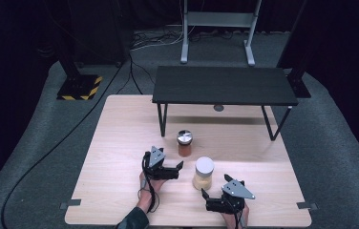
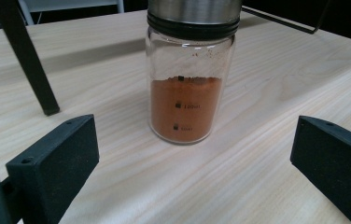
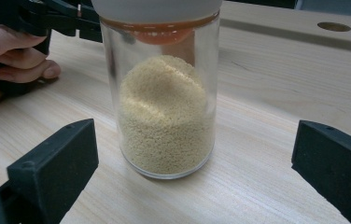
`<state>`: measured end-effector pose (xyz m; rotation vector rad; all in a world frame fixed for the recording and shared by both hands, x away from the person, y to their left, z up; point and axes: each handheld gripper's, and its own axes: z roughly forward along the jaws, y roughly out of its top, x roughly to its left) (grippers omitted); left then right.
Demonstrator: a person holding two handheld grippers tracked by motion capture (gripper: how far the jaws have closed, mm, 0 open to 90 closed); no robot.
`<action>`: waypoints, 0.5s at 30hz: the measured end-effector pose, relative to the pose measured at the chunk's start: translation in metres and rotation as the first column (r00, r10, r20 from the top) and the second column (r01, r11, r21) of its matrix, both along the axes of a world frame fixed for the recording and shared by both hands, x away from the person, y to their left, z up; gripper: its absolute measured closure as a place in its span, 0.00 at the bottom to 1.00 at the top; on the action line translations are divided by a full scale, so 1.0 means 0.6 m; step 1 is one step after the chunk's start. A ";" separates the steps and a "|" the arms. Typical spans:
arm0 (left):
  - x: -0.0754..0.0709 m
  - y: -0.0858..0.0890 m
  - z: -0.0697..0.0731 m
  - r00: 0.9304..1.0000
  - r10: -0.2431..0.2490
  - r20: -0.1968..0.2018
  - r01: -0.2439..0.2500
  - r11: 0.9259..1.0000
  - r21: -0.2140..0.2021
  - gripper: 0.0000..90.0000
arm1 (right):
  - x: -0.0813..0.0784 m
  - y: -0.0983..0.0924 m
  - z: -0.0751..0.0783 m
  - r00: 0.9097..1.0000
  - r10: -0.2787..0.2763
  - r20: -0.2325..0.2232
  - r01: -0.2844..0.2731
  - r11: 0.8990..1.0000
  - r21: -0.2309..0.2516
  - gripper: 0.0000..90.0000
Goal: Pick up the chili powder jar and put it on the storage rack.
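Item one on my table [image 1: 120, 143]: a clear glass jar of rust-orange powder [image 2: 186, 109], upright on the pale wood. I read it as cylindrical, with a brushed-metal lid seated over a black ring. The powder fills roughly the lower half; small printed measure marks run down the glass, too fine for me to read fully. In the high view this jar of rust-orange powder [image 1: 184, 143] stands near the middle of the table, just in front of the black shelf [image 1: 223, 85] and close to one of its legs.

Item two: a clear glass jar of pale yellow grains [image 3: 166, 116], also upright, straight-sided, with a white lid and an orange seal showing beneath it. The grains lie heaped, higher on one side, filling well over half. From above, the jar of pale yellow grains [image 1: 203, 173] sits nearer to me and slightly right of the first, the two jars apart.

Item three: my left gripper [image 1: 177, 168], jaws spread wide, nothing between the pads; it points at the powder jar from short range without touching it.

Item four: my right gripper [image 1: 205, 195], jaws likewise wide and empty, lying just before the grain jar, not in contact. Its camera also catches my left hand [image 3: 10, 58] beyond the glass.
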<state>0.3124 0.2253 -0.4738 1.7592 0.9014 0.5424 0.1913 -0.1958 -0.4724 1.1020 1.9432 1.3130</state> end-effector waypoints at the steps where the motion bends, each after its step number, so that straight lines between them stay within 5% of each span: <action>1: 0.002 -0.001 0.000 1.000 -0.003 0.001 0.003 1.000 0.004 0.00 | 0.000 0.000 0.000 1.000 -0.001 -0.001 0.001 1.000 0.001 0.00; 15: 0.028 -0.020 0.004 1.000 -0.006 0.005 0.006 0.999 0.037 0.00 | 0.003 0.000 0.002 1.000 0.005 -0.007 -0.005 1.000 -0.003 0.00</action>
